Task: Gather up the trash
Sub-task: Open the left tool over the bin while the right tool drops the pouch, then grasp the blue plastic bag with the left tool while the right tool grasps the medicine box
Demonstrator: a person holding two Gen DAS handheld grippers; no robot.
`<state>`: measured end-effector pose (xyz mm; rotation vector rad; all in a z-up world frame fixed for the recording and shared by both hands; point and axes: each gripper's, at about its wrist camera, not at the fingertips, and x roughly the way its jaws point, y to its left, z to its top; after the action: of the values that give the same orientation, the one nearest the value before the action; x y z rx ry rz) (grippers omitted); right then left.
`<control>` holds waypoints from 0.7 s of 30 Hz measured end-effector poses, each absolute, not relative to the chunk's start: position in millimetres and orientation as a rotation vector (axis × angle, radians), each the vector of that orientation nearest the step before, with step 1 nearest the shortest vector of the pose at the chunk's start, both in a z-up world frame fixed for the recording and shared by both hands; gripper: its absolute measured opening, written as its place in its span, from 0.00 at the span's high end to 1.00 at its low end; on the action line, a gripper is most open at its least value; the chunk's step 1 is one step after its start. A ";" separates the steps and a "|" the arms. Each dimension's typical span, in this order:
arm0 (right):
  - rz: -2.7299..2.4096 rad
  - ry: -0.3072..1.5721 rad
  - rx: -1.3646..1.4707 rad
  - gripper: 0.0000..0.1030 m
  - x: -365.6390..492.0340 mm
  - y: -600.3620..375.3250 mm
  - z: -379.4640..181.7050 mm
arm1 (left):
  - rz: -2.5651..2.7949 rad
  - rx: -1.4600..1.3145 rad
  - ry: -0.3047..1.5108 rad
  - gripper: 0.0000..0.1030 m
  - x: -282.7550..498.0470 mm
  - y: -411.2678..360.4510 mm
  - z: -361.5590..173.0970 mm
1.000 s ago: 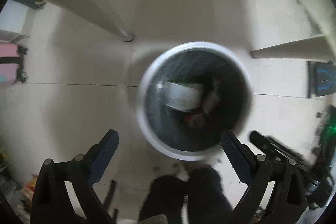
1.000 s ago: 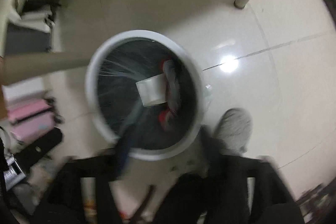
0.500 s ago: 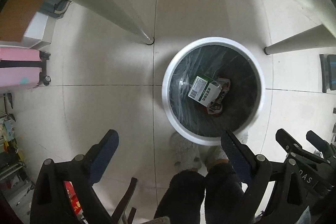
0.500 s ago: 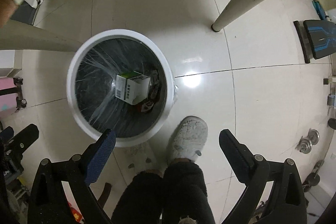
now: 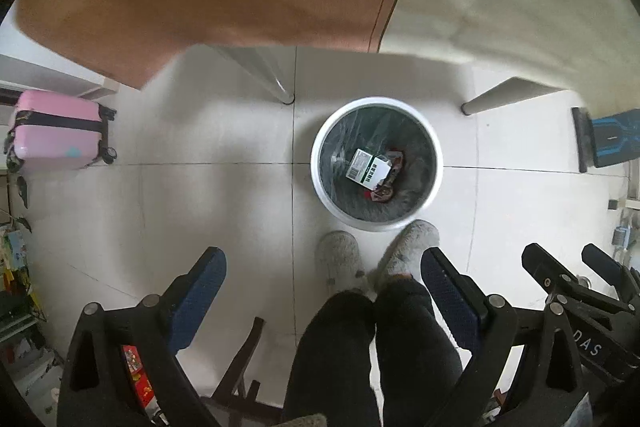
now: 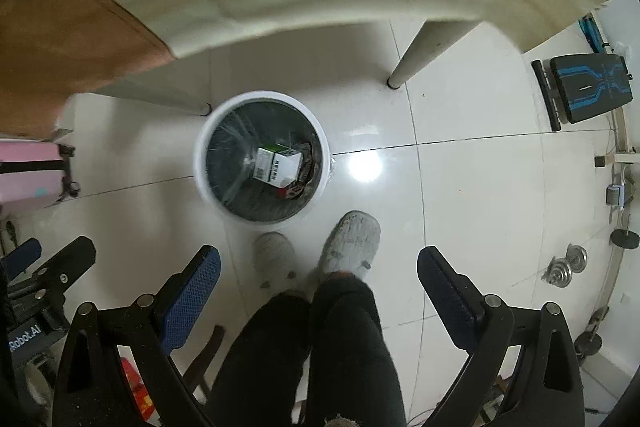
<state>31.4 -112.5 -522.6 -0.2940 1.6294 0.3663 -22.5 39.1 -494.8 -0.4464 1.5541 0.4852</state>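
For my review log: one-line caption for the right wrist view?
Open right gripper above a white bin holding a small carton; grey slippers on tile below.

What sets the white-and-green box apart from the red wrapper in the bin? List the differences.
The white-and-green box is a rigid carton with a barcode; the red wrapper is crumpled and shapeless. The box is pale and looks bigger; the wrapper is dark red and looks smaller. The box lies on top, partly covering the wrapper. Both sit inside the lined white bin, and neither gripper holds either.
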 end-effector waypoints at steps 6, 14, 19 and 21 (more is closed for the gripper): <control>0.388 1.615 -0.241 0.03 22.1 -122.3 -427.6 | 0.469 -0.461 1.504 0.03 -37.9 37.9 -409.9; 0.415 1.553 -0.111 0.03 55.6 -134.8 -314.4 | 0.464 -0.428 1.316 0.00 -9.4 53.4 -299.4; 0.397 1.495 -0.053 0.03 119.2 -138.8 -271.2 | 0.493 -0.410 1.244 0.00 47.0 78.0 -265.7; 0.387 1.484 -0.047 0.03 143.4 -138.9 -264.7 | 0.504 -0.421 1.244 0.00 69.8 87.6 -263.9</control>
<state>143.4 -138.9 -264.7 -0.0472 1.4840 0.3868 69.8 87.6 -263.9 -0.4213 1.2440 0.5037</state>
